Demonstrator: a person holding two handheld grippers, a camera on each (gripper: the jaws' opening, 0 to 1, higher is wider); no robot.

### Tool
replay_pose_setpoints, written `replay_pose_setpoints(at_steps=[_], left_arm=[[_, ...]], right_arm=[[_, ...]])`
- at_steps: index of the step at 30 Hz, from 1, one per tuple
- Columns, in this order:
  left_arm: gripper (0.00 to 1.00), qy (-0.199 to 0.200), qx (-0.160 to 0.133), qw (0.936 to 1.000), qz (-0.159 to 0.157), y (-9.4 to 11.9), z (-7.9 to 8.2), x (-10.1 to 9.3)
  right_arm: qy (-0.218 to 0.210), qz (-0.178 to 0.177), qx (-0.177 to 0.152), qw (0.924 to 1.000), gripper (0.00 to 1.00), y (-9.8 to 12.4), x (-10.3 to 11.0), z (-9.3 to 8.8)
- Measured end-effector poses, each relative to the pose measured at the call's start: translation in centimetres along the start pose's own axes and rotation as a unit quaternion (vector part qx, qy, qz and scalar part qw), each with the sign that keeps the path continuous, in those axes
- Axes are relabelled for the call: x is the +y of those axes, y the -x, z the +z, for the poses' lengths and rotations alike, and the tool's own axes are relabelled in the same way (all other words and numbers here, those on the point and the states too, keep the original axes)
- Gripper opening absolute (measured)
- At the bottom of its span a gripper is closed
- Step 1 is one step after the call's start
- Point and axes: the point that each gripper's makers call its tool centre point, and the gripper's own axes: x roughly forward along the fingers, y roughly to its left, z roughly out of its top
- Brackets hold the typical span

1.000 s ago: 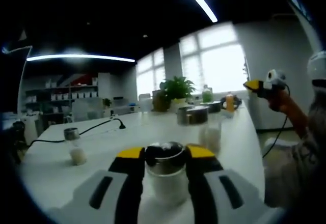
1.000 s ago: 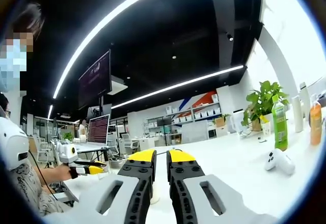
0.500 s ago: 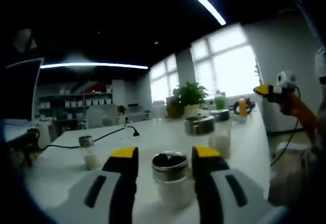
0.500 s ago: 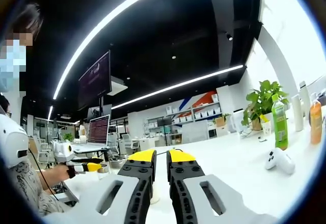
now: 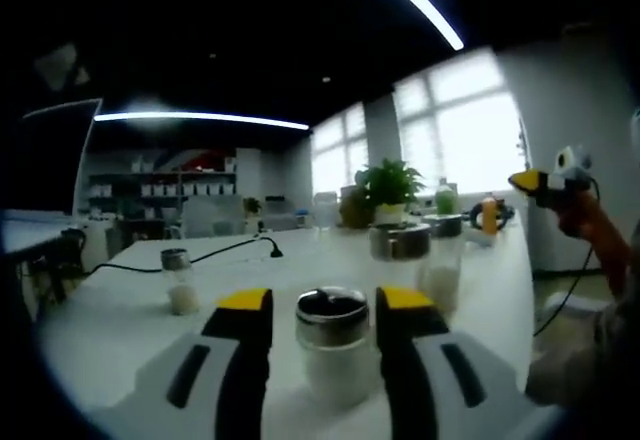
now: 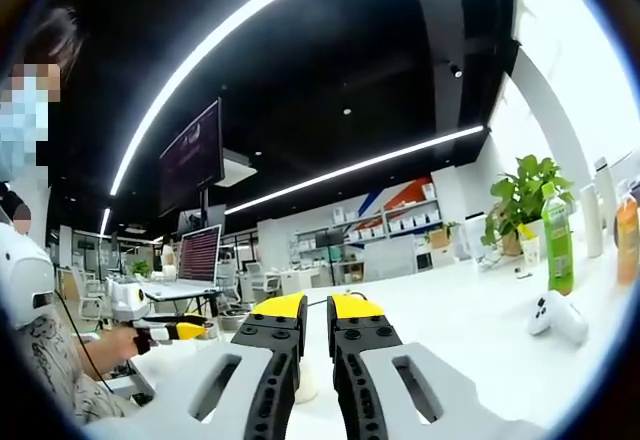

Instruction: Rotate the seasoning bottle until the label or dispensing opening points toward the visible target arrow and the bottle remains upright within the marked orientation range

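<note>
- Left gripper view: left gripper [image 5: 322, 310], yellow-tipped, jaws spread with a visible gap on each side of a clear glass seasoning bottle with a metal cap and white contents [image 5: 333, 345]; nothing gripped.
- Seasoning bottle: upright on the white table [image 5: 120, 325], between the jaws, touching neither as far as can be seen.
- Other items on the table: 1 small glass shaker with metal cap [image 5: 180, 282] well to the left; 1 taller metal-lidded glass jar [image 5: 415, 265] just behind and to the right; black cable [image 5: 225, 250]; green potted plant [image 5: 390, 185] far back.
- Right gripper view: right gripper [image 6: 313, 312], jaws nearly together, nothing between them, hanging above the table away from the bottle.
- Progress: no target arrow or label is discernible; whether the rotation is finished cannot be told. Judged left: check the facing, re-grip and turn if needed.
- Room: open tabletop to the left and front; the jar crowds the right rear; table edge lies to the right.
</note>
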Motion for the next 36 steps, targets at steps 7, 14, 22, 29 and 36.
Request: replay_pose_setpoints(at_steps=[7,14,22,29,36], left_arm=[[0.39,-0.014,0.0,0.9998,0.011,0.0,0.1,0.2],[0.32,-0.001,-0.002,1.0,0.003,-0.2,0.0,-0.3],[0.31,0.014,-0.006,0.999,-0.043,0.0,0.0,-1.1],[0.31,0.009,0.007,0.9951,-0.098,0.2,-0.3,-1.6],[0.31,0.001,0.042,0.9878,-0.15,0.1,-0.3,-1.7]], right_arm=[[-0.004,0.021,0.004,0.9998,0.06,-1.2,0.5,-0.4],[-0.005,0.023,0.003,0.9997,0.06,-1.0,0.4,-0.4],[-0.001,0.024,-0.004,0.9997,0.06,-0.5,0.3,0.2],[-0.002,0.038,-0.007,0.9993,0.06,-0.8,0.8,0.3],[-0.001,0.069,-0.01,0.9975,0.06,-1.7,2.0,0.6]])
